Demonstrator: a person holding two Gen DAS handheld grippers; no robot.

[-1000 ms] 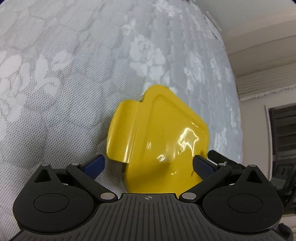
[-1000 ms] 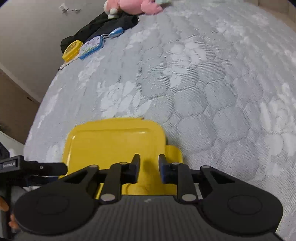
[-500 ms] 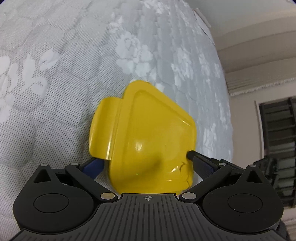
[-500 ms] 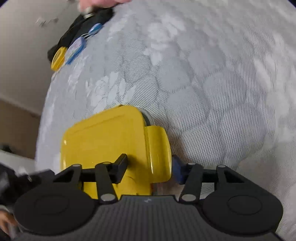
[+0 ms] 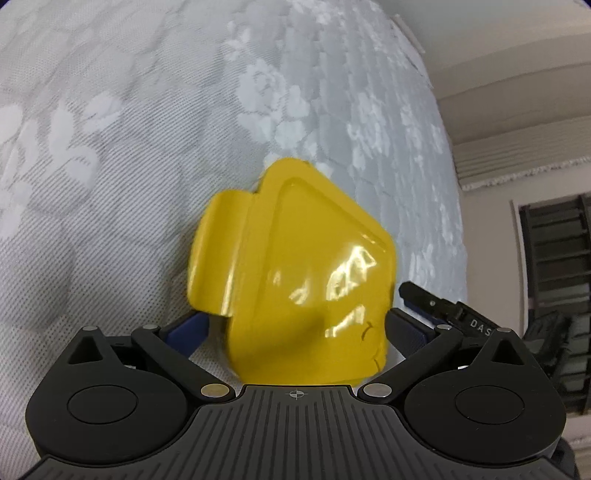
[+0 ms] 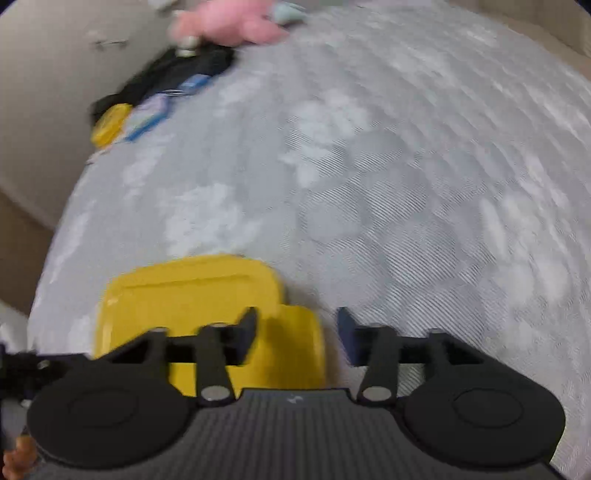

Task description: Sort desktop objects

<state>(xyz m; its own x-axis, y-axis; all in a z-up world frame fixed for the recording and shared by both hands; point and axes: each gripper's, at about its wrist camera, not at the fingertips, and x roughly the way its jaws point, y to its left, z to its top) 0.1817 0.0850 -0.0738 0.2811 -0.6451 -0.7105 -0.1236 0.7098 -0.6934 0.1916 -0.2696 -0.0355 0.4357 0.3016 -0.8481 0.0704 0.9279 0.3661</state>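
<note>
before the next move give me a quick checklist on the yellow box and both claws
1. Left claw around the yellow lidded box: ok, a finger sits on each side, though actual pad contact cannot be told.
2. Right claw open: ok, with a wide gap.
3. Yellow side clasp between the right claw's fingers: ok, but not yet pinched.
4. Lid seated on the box: cannot tell, the seam is hidden.
5. Box resting on the quilted grey mattress: cannot tell.
6. Far clutter, pink plush toy and small yellow case, away from the work: ok.

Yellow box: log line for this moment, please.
yellow box on bedspread | left tool straddling box | right tool open at flap
</note>
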